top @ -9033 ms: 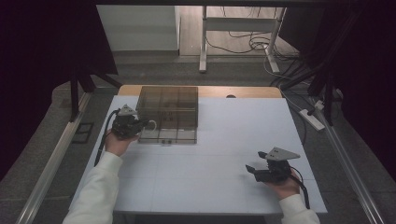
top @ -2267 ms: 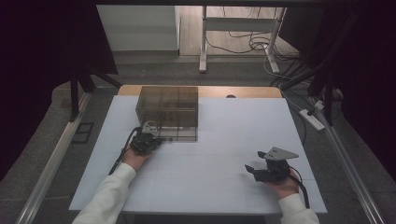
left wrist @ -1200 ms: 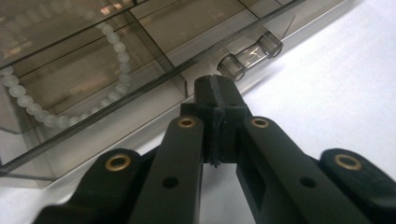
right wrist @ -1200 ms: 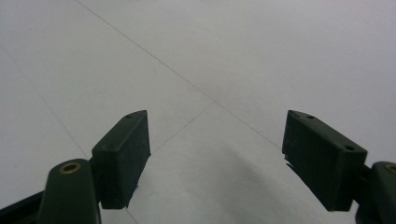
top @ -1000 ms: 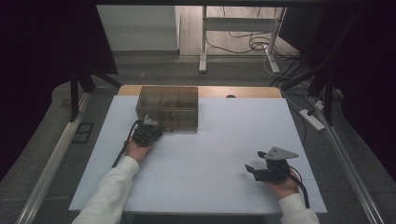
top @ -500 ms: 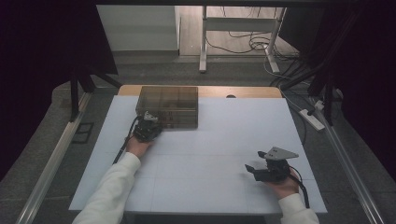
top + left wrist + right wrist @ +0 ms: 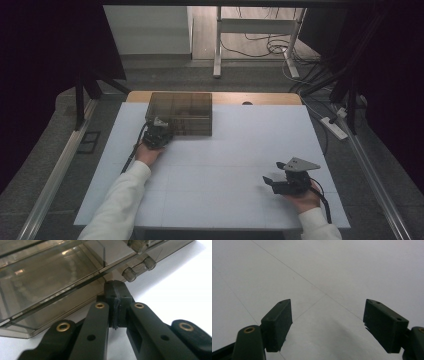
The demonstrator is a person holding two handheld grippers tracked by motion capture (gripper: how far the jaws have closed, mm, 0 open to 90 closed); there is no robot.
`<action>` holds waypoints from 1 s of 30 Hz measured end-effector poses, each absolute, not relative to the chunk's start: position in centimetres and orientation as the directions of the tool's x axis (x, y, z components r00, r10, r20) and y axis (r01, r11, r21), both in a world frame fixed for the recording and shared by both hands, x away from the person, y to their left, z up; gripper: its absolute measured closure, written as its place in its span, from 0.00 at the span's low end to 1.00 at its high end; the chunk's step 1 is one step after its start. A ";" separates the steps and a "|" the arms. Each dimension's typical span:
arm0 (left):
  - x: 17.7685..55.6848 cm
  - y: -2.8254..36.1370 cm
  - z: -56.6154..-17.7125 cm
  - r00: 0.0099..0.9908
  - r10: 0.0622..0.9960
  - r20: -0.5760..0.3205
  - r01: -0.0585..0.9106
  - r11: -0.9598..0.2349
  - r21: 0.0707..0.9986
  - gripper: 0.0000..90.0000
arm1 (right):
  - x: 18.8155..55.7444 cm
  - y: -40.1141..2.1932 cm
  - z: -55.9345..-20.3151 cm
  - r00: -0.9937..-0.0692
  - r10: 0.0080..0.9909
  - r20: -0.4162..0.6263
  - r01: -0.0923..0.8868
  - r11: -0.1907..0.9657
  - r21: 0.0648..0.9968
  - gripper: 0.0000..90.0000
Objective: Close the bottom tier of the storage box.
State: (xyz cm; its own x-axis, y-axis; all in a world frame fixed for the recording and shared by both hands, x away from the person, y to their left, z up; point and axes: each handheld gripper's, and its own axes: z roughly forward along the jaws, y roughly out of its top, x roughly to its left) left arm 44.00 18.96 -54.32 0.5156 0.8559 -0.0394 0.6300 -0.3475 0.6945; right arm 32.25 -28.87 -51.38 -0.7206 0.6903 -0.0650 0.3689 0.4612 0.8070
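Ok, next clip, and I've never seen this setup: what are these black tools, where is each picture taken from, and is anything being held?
A person at a white table holds a two-jaw hand gripper in each hand. One picture looks down from above; the other two come from cameras riding on the grippers. The left gripper is shut, its tips at the front edge of a smoky clear plastic box, near the small round knobs on the box's front. Whether it pinches anything I can't tell. The right gripper rests open over bare table, holding nothing.
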 end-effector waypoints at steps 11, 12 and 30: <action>43.6 18.6 -53.9 0.528 0.849 -0.026 0.620 -0.365 0.695 0.99 | 32.3 -28.9 -51.4 -0.722 0.689 -0.062 0.368 0.459 0.809 0.26; 43.5 18.6 -53.9 0.531 0.847 -0.024 0.619 -0.368 0.693 0.99 | 32.3 -28.9 -51.4 -0.723 0.688 -0.064 0.367 0.460 0.809 0.26; 41.6 19.5 -52.0 0.556 0.829 -0.062 0.581 -0.335 0.742 0.99 | 32.5 -29.2 -51.6 -0.725 0.688 -0.044 0.374 0.446 0.813 0.25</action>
State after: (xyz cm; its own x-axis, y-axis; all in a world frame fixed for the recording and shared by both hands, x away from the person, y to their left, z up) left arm 41.58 19.51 -51.99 0.5559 0.8290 -0.0615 0.5813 -0.3348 0.7416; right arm 32.48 -29.17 -51.55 -0.7247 0.6876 -0.0438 0.3740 0.4460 0.8132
